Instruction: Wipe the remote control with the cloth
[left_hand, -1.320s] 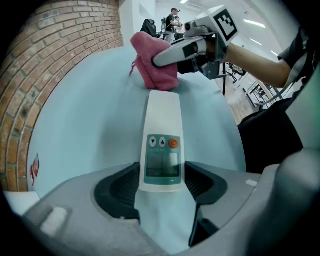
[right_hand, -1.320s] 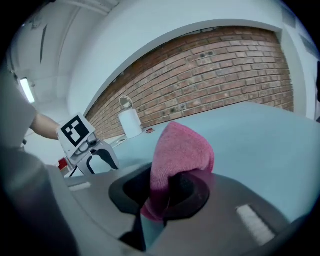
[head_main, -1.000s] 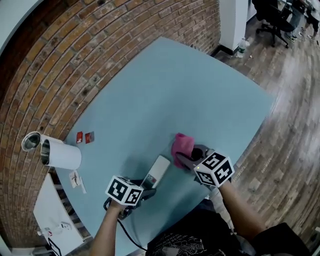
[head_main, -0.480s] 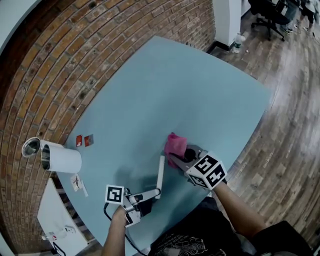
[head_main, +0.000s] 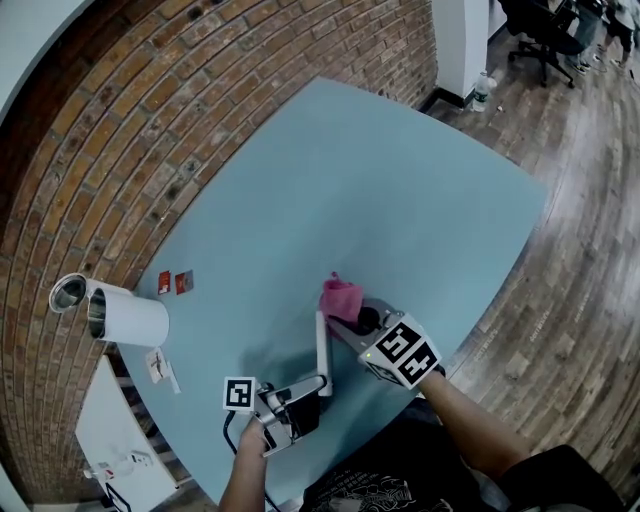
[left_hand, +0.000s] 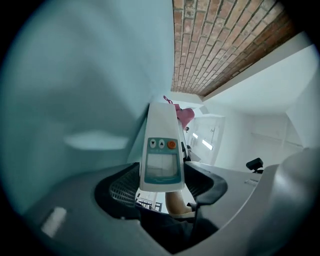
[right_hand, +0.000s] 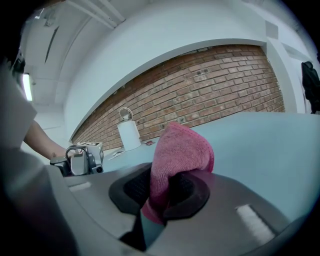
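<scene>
My left gripper (head_main: 300, 398) is shut on the near end of the white remote control (head_main: 322, 350), which it holds on its long edge above the blue table (head_main: 400, 190). In the left gripper view the remote (left_hand: 161, 150) sits between the jaws of the left gripper (left_hand: 161, 182), its small screen and buttons facing the camera. My right gripper (head_main: 352, 318) is shut on a pink cloth (head_main: 340, 297), which lies right beside the remote's far end. The cloth (right_hand: 177, 155) bulges up out of the right gripper (right_hand: 162, 192), and the left gripper (right_hand: 80, 159) shows to its left.
A white cylinder (head_main: 125, 315) and a metal cup (head_main: 68, 292) stand at the table's left edge by the brick wall (head_main: 150, 110). Two small red packets (head_main: 172, 283) and paper scraps (head_main: 160, 367) lie near them. The table's near edge runs just below both grippers.
The left gripper has rolled and risen, turning the remote from flat onto its edge. The right gripper has carried the cloth left, up to the remote's far end.
</scene>
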